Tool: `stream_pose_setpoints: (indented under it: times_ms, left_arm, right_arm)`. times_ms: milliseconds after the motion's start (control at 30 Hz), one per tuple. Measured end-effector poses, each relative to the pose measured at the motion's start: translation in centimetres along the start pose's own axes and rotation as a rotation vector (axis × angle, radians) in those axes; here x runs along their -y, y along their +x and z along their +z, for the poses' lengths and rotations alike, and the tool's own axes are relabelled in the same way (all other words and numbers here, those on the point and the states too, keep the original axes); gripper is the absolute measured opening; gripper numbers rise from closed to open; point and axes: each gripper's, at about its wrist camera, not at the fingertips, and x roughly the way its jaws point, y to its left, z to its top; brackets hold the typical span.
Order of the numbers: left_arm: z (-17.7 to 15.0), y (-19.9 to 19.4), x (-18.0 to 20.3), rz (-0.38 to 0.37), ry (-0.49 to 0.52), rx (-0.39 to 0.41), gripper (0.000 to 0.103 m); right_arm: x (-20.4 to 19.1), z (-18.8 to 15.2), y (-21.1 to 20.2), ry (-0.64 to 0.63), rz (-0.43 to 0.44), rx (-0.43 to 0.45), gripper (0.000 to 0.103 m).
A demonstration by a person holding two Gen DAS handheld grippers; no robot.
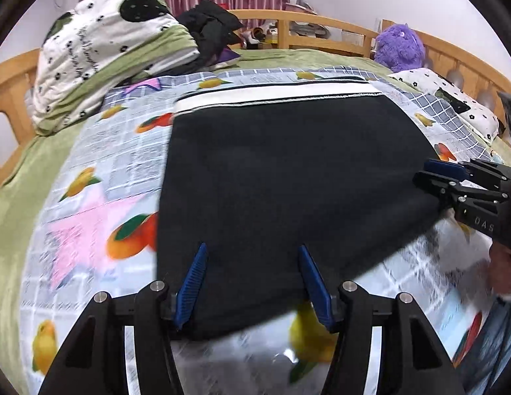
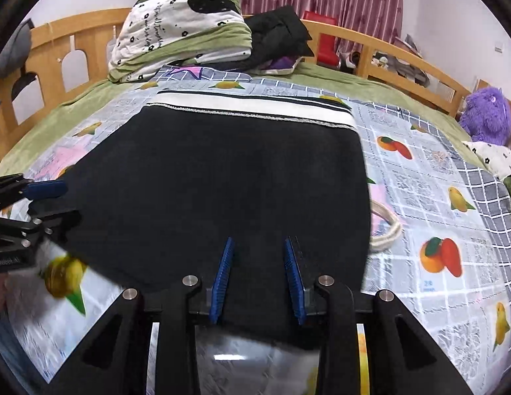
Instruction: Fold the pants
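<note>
Black pants [image 1: 288,177] lie folded flat on the fruit-print sheet [image 1: 100,171] that covers the bed. Their white striped waistband [image 1: 275,97] sits at the far edge, toward 12 o'clock in both wrist views; the near hem is at 6 o'clock, right at the tools.

Left tool [image 1: 253,283]: blue pads stand roughly half apart. The near edge of the pants lies between them, but the pads do not press on the cloth. Nothing held. In the right wrist view this same tool [image 2: 47,200] enters at 9 o'clock, at the pants' left edge.

Right tool [image 2: 259,279]: pads narrower, about a quarter apart, with the black cloth running between them at the near hem. Whether the pads actually pinch the cloth cannot be told from this view. In the left wrist view the tool [image 1: 435,177] comes in at 3 o'clock with its tips at the pants' right edge; grip not resolvable there either.

A cream looped strap [image 2: 385,230] pokes out from under the pants' right side, at 3 o'clock in the right wrist view.

Surroundings: folded white-and-green quilt [image 1: 100,52] at 10 o'clock with dark clothing [image 1: 209,29] beside it; purple plush toy [image 1: 398,47] at 2 o'clock against the wooden bed rail [image 1: 321,21]. Near foreground is motion-blurred in both views.
</note>
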Motion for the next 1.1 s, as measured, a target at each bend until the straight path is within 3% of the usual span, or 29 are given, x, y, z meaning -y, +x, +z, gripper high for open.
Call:
stream_pose_setpoints:
  times_ms: [133,233,333,433,533,667,833,1033,1100]
  left_arm:
    - [-0.2,-0.6,-2.7,0.076,-0.060,-0.025,0.063]
    - [-0.2,-0.8,-5.1,0.011,-0.176,-0.048,0.062]
    - [-0.1,-2.0,-6.2,-0.012,-0.232,0.005,0.062]
    - [-0.3,-1.0,-5.7,-0.029,-0.228,-0.051,0.062]
    - [-1.1,0.7,-4.6,-0.008,-0.208,-0.130,0.063]
    - [-0.8,0.1,-4.2,0.021,-0.198,-0.124,0.063]
    - [0.2,-1.9,-3.2,0.031,-0.212,-0.135,0.062]
    - [1.5,-6.8,-1.0,0.028,-0.189,-0.059,0.063]
    - [1.7,-8.2,-0.5,0.037,-0.191,-0.036,0.068]
  right_arm:
    - [1.8,-1.6,-0.6,0.020,-0.057,-0.034,0.031]
    - [3.5,-2.0,-1.0,0.073,-0.071,-0.056,0.031]
    - [5.2,-1.8,-2.2,0.158,-0.067,-0.016,0.031]
    - [5.8,-1.7,-2.4,0.211,-0.036,-0.002,0.035]
    - [5.0,-1.8,0.0,0.202,-0.036,-0.095,0.035]
    - [3.5,-2.0,0.3,0.128,-0.094,-0.108,0.035]
    - [4.3,-1.3,-1.3,0.239,-0.058,-0.163,0.035]
    - [3.4,0.3,-6.1,0.264,-0.061,-0.093,0.041]
    - [2.9,0.6,-7.8,0.272,-0.064,-0.081,0.042]
